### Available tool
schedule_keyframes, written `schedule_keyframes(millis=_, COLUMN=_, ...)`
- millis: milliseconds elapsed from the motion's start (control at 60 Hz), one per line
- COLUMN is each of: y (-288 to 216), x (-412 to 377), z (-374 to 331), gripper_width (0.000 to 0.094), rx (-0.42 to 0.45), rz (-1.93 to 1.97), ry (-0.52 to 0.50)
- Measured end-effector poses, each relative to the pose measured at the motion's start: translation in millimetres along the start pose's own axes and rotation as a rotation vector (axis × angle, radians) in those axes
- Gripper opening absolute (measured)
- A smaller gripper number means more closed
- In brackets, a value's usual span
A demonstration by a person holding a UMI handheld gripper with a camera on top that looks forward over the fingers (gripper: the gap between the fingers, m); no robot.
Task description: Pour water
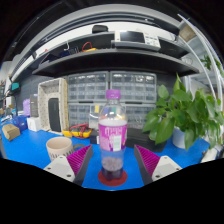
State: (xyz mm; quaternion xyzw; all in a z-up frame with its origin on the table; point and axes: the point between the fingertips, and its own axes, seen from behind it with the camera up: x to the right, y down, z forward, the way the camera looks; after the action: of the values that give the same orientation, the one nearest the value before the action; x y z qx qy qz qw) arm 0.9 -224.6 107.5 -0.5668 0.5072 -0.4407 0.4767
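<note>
We saw a blue table [30, 150] spreading across the near scene, with grey shelving [110, 60] rising behind it at the far side; what lay on the upper shelves was too small for us to name. A leafy green plant [185, 110] in a white pot stood on the right, its outer leaves cut off at the side. On the left sat a pale cup [59, 147], and farther left some small boxes we could not make out. A yellow object lay far back near the middle, unclear to us.

The bottle [113, 135] stood upright on a round red coaster [113, 180], its long axis vertical, its pale cap at the top and a pink label around its middle. Its contents were hard to judge.

Our gripper [113, 165] was spread apart, its fingers [77, 160] on either side of the bottle, which stood between them with a gap at each side. The finger bases were cut off near us.
</note>
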Motion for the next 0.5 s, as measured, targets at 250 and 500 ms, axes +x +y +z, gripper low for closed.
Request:
schedule_keyframes(millis=250, y=36, x=-25, z=-64, gripper_width=0.0832, rx=-0.080, rz=0.069, ry=0.038)
schedule_keyframes(millis=500, y=40, x=-44, z=-97, gripper_width=0.0835, rx=-0.115, rz=0.109, ry=0.074)
